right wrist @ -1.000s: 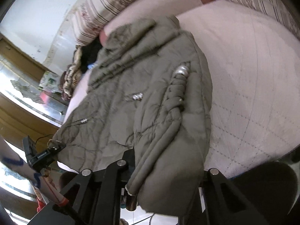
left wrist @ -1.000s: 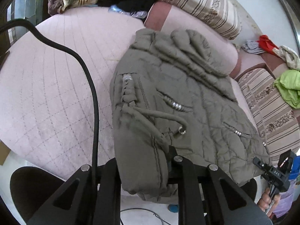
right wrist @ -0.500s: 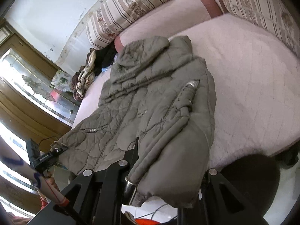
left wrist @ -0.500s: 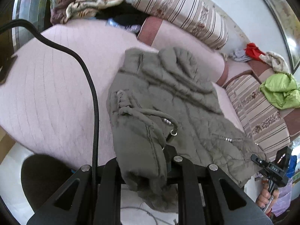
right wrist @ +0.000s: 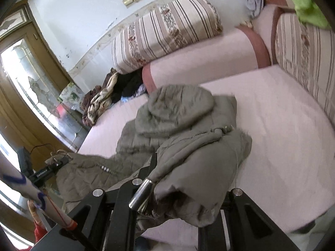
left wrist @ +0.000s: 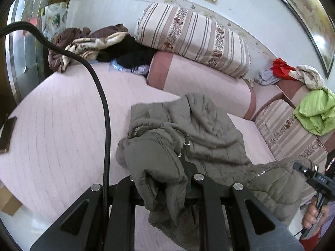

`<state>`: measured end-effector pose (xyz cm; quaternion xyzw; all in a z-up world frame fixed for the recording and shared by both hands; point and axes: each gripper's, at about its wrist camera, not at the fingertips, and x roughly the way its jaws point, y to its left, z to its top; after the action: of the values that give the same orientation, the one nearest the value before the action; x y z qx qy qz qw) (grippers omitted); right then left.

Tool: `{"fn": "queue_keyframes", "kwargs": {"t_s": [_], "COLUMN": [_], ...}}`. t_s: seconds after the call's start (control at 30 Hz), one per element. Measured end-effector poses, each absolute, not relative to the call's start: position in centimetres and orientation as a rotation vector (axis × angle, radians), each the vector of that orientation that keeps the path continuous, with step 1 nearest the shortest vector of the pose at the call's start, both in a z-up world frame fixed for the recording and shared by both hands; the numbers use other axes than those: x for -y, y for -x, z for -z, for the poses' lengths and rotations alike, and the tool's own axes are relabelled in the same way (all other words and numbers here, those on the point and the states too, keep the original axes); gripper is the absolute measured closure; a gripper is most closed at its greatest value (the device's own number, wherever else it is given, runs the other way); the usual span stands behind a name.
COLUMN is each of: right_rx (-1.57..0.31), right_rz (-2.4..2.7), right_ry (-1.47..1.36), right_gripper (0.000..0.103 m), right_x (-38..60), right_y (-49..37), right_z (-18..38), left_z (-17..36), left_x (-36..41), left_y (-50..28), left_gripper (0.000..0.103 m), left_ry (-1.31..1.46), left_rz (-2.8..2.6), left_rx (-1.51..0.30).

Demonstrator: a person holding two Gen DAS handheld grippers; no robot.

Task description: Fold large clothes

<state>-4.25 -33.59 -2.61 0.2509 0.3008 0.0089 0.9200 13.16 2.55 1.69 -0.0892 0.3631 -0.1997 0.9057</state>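
An olive quilted hooded jacket [left wrist: 209, 129] lies on the pink bed [left wrist: 52, 125], hood toward the bolsters. Its near hem hangs lifted off the mattress between both grippers. My left gripper [left wrist: 165, 182] is shut on one bunched hem corner, and fabric spills over its fingers. The right gripper [left wrist: 301, 168] shows at the far right of this view, pinching the other corner. In the right wrist view my right gripper [right wrist: 178, 188] is shut on a thick fold of the jacket [right wrist: 178, 108]. A metal drawstring tip [right wrist: 140, 194] dangles beside it. The left gripper [right wrist: 60, 162] holds the hem at the left.
A striped bolster [left wrist: 192, 41] and a pink cushion [left wrist: 201, 79] line the wall. A heap of clothes [left wrist: 94, 44] sits at the bed's far left corner, and a green garment [left wrist: 316, 113] lies on the right cushion. A black cable [left wrist: 104, 115] crosses the left view. A dark flat object [left wrist: 7, 133] lies at the bed's left edge.
Both grippers have risen together, lifting the jacket's hem off the bed. The jacket now bunches toward its hood, and more of the wall and bolsters shows.
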Motion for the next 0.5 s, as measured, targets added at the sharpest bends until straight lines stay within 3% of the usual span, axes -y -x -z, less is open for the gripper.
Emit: {"fn": "queue_keyframes", "kwargs": {"t_s": [0.5], "right_rx": [-0.595], "right_rz": [0.105], "right_ry": [-0.494], "right_gripper": [0.086], "right_x": [38.4], "right_y": [-9.3], "right_z": [-2.4], "left_z": [-5.2], "left_x": [1.8], "left_y": [-26.6], "left_gripper": [0.086], "left_ry": [0.148], "left_rz": [0.290], "left_rx": [-0.739]}}
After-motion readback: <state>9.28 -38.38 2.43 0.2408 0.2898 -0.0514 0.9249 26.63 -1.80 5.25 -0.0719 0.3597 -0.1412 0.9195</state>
